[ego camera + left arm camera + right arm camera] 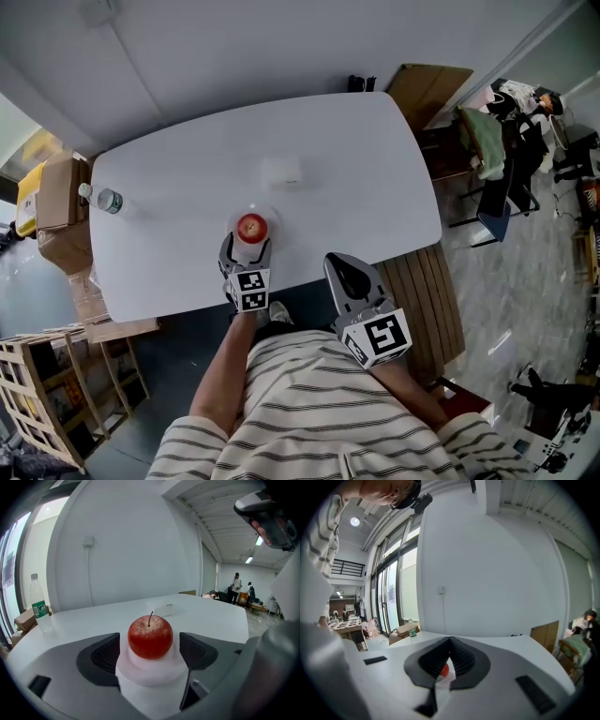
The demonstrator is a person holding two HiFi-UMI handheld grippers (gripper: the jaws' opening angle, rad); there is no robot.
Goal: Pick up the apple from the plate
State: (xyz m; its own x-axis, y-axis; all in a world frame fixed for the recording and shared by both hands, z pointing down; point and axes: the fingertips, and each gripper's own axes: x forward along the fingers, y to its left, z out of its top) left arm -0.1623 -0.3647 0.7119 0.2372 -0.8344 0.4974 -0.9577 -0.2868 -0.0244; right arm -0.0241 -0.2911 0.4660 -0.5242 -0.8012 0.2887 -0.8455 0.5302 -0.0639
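Pick-up not yet done: the glossy red apple (150,635) is sitting untouched on its small round white plate (149,677), near the front edge of the white table (356,169).

Left gripper (149,645) is standing spread wide, jaws flanking the apple on both sides, pads clear of the skin, gripping nothing. By my reading, closing and lifting are remaining.

Right gripper (450,644) is hanging beside the table, jaws pressed together, empty.

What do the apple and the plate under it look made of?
The apple has glossy red skin with pale speckles and a thin stem: real fruit or a plastic model, I can't tell. The plate is matte white with a thick rounded rim: probably plastic or foam, possibly ceramic.
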